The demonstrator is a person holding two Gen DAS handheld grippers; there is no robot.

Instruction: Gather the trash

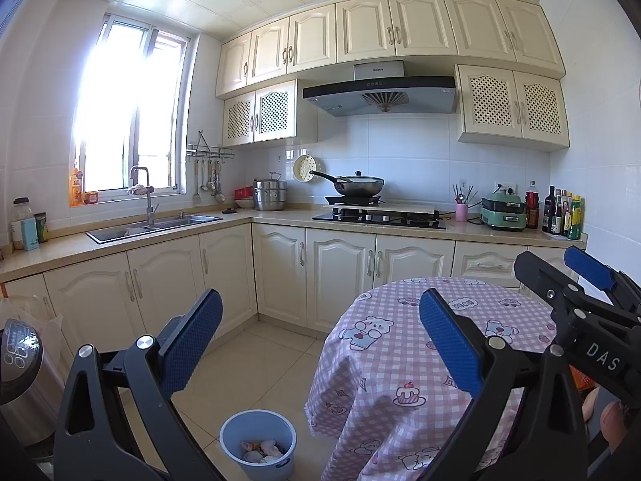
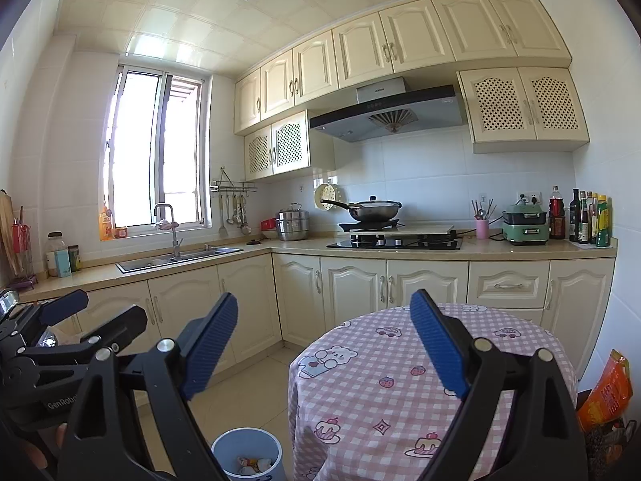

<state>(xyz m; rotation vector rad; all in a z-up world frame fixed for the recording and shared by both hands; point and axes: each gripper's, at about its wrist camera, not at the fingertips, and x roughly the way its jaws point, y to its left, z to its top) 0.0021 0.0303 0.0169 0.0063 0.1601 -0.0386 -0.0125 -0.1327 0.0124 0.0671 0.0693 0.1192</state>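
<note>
Left gripper: my jaws are spread wide and hold nothing; it hangs above the floor, level with the table edge.

Bin: the blue bucket stands upright on the floor tiles, just beside the left edge of the table, low between my left jaws in that view.

Trash: crumpled wrappers lie in the bottom of the bin; I cannot tell how many pieces.

Table: round, with a pink checked cloth; I see no loose scrap on the part of the top that shows.

Right gripper: my jaws are spread here too, pinching nothing; it sits over the near left part of the table.

Orange bag: propped at the far right beside the table; whether it counts as trash I cannot tell.

Key relation: the bin lies below and ahead of both grippers, its opening facing straight up; my left gripper looks nearer to it.

Judgement: collecting seems largely done.
</note>
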